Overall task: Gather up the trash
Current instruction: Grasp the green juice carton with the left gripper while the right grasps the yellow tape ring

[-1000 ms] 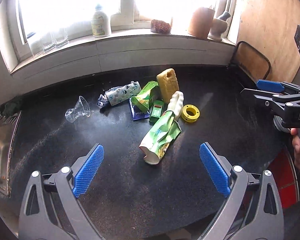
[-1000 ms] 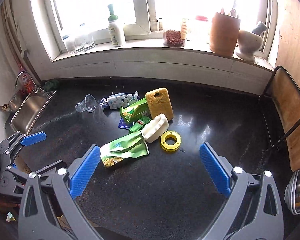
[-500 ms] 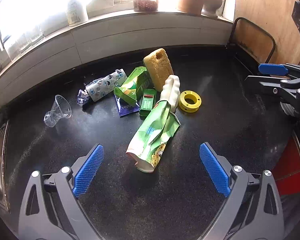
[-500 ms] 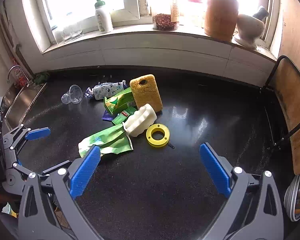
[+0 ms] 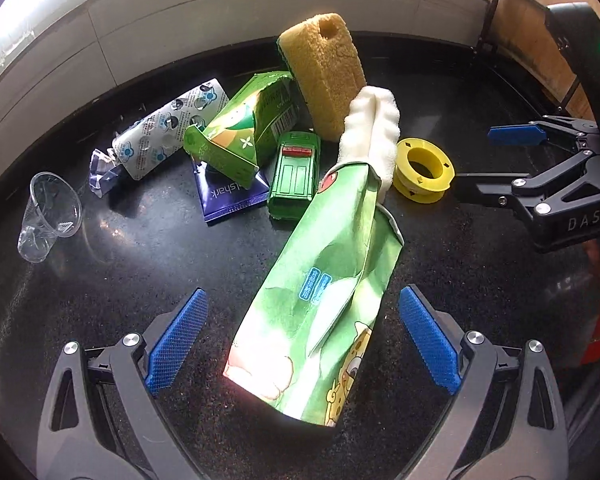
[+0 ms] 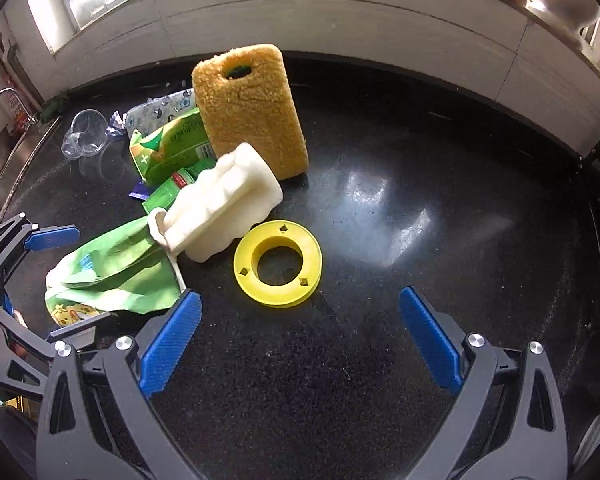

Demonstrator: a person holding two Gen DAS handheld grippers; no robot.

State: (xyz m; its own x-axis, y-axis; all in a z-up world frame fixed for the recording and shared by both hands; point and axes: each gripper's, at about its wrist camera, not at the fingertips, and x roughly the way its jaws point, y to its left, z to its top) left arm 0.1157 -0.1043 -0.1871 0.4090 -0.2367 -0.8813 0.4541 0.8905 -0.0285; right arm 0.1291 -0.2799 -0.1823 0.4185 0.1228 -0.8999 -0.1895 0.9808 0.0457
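A pile of litter lies on the black counter (image 5: 140,264). A crumpled green paper bag (image 5: 328,288) reaches between the open jaws of my left gripper (image 5: 302,338), which is empty. Behind the bag lie a green carton (image 5: 240,128), a small green box (image 5: 296,172), a purple sachet (image 5: 230,196), a patterned wrapper (image 5: 168,128) and a clear plastic cup (image 5: 48,216). My right gripper (image 6: 300,336) is open and empty, just short of a yellow plastic ring (image 6: 278,266). The bag also shows at its left (image 6: 116,272).
A yellow sponge (image 6: 248,108) and a white foam piece (image 6: 220,208) lie in the pile. A tiled ledge (image 6: 340,12) runs along the back. A steel sink (image 6: 0,168) is at the far left, a chair frame (image 5: 512,12) at the right.
Both grippers have moved forward and down toward the pile. The green bag now lies between the left jaws, and the yellow ring sits close before the right gripper.
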